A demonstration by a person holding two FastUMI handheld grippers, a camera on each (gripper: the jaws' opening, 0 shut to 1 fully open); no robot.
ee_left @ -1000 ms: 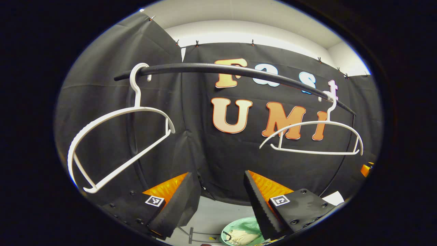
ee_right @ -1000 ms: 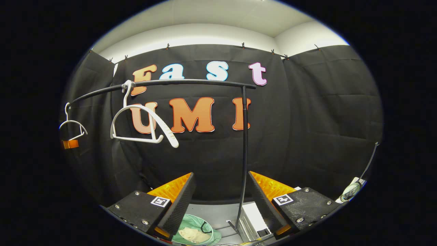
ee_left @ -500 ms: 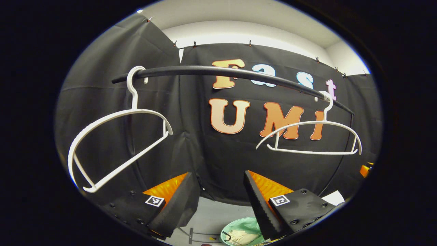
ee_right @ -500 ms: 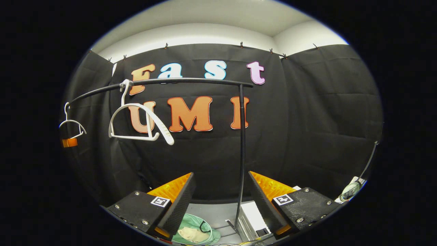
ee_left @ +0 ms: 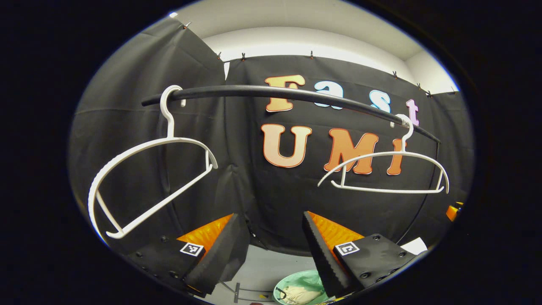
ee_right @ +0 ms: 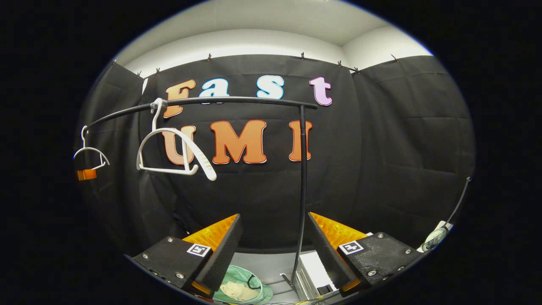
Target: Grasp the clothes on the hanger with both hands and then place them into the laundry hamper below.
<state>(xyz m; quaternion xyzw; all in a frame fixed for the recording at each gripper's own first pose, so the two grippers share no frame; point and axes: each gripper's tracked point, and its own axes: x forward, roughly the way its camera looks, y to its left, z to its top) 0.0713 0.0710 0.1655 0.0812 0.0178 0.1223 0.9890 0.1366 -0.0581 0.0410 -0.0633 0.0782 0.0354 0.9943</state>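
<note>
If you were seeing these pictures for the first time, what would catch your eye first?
Two bare white hangers on the black rail: the near hanger tilted at the left of the left gripper view, the far hanger level at the right. Far below, a green hamper holds cream clothes. The left claw and the right claw are open and hold nothing.

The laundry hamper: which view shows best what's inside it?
The right gripper view: the green hamper sits below the open right gripper, cream clothes lying inside, mostly unobstructed. In the left gripper view the hamper is partly hidden behind a finger of the open left gripper.
</note>
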